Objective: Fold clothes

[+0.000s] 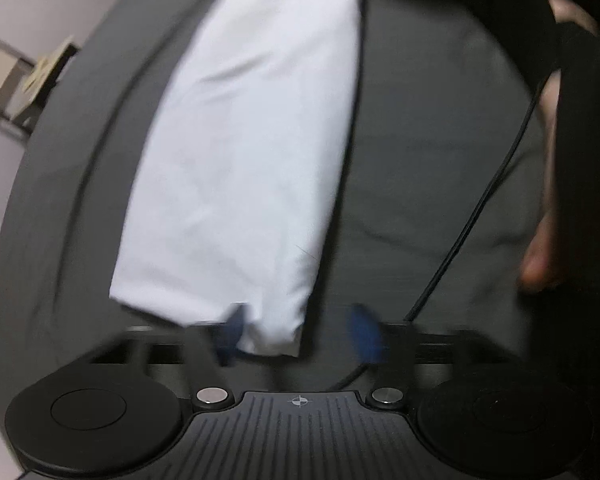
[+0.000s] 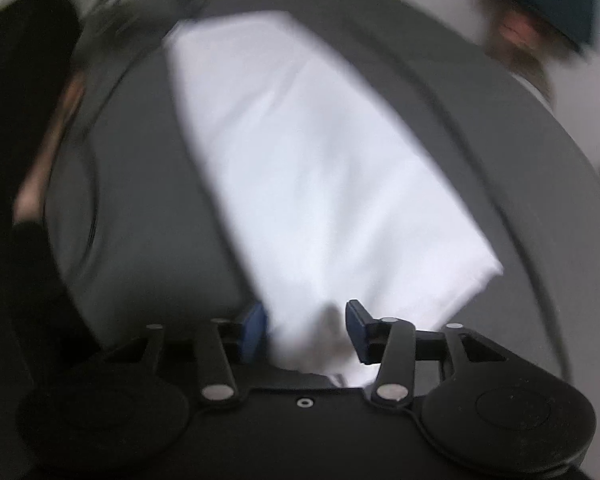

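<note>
Folded cloth [image 1: 236,152] flat on table [image 1: 420,160]; cable [image 1: 472,208] to its right

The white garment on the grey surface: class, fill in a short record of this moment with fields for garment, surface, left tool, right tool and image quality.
garment: white garment, a long folded strip lying flat
surface: grey surface, under the garment
left tool: left tool, open, garment's near corner between its blue fingers
right tool: right tool, open, garment's near edge between its fingers
cable: black cable running across the surface
image quality: both views motion-blurred
</note>
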The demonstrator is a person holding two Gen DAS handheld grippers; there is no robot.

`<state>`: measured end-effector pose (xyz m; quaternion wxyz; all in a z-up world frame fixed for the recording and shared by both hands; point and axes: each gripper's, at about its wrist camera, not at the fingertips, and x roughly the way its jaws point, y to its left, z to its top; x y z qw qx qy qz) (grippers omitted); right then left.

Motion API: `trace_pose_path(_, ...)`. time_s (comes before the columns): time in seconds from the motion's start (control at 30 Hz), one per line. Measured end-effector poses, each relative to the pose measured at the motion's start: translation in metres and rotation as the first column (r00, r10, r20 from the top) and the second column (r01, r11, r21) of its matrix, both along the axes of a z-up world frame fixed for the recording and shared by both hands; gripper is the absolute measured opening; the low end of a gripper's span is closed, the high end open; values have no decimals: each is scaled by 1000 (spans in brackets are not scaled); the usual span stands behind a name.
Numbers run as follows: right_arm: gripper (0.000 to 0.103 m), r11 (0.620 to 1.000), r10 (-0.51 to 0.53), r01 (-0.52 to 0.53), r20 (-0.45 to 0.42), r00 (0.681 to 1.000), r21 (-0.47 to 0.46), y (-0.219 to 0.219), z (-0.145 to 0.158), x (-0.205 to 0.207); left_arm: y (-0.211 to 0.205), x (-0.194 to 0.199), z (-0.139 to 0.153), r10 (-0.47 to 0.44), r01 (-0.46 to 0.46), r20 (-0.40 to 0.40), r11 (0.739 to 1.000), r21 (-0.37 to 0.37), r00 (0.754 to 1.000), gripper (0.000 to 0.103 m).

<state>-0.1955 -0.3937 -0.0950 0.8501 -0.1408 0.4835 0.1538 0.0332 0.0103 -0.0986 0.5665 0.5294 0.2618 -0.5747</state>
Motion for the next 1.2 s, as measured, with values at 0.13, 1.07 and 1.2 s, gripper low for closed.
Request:
trace_pose_path(0.13,54,921,-314,312,-30,949,232,-56,14,7,6,9,30,176,-185,-63,965,-187,982,77)
trace_pose_path(1.07,24,457,-544,640,-375,751,618,-124,-55,21,-180,-139,-10,-127,126,7,972,-200,992,77)
trace_pose_path(1.2,9,497,-577,624,-308,757,604,-116,-53,25,-172,-129,-6,-65,59,-20,970,-237,998,77)
